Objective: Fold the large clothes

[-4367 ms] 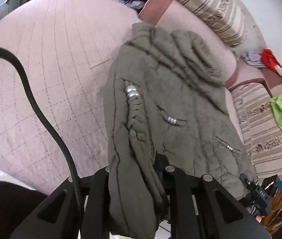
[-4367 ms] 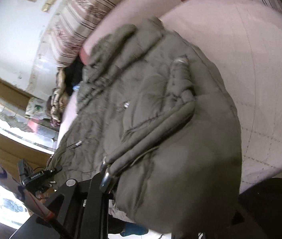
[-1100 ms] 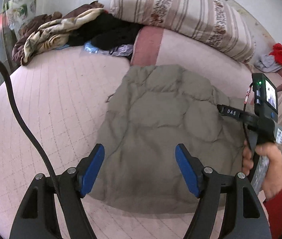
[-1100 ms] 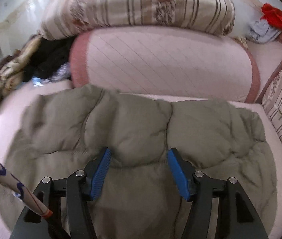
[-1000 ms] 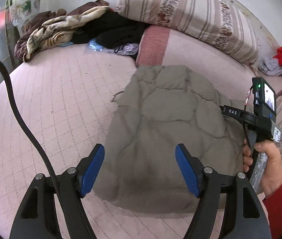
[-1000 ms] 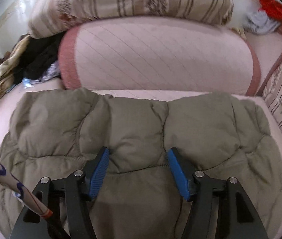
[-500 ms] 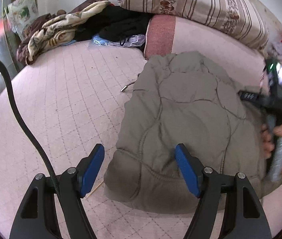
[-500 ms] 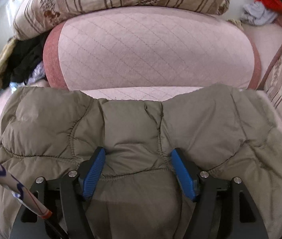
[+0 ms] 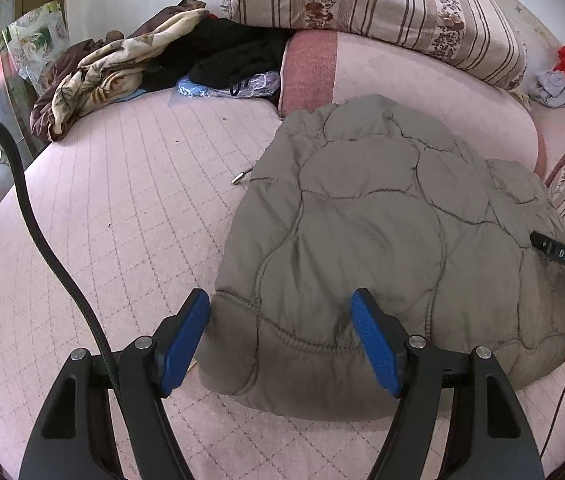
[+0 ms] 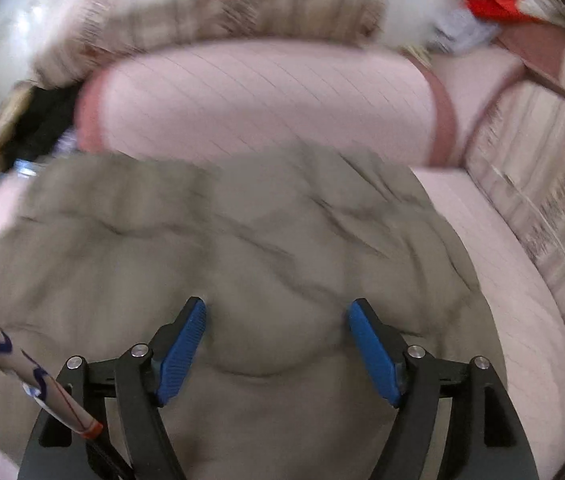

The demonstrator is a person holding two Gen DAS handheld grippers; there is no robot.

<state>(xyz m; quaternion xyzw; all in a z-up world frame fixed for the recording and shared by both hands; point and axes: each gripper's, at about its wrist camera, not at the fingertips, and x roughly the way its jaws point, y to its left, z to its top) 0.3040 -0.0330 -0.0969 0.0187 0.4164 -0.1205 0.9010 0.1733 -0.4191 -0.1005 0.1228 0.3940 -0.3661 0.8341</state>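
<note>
Fingers (image 9: 186,340) of the left gripper (image 9: 282,336) are spread wide over the near hem of the jacket (image 9: 382,240), and those of the right gripper (image 10: 278,344) are likewise parted above it, nothing being clamped by either. Seconds ago the jacket was held bunched in both grippers; it has since been laid down as a padded bundle on the bed (image 9: 122,208), and in the last second the left gripper has been brought closer to its hem. From this it is judged that one fold is done and the next grip or a flattening press is being prepared. The right view is blurred. Open quilt lies to the left; a bolster (image 9: 422,92) touches the far edge, and a clothes pile (image 9: 142,64) lies well apart.
</note>
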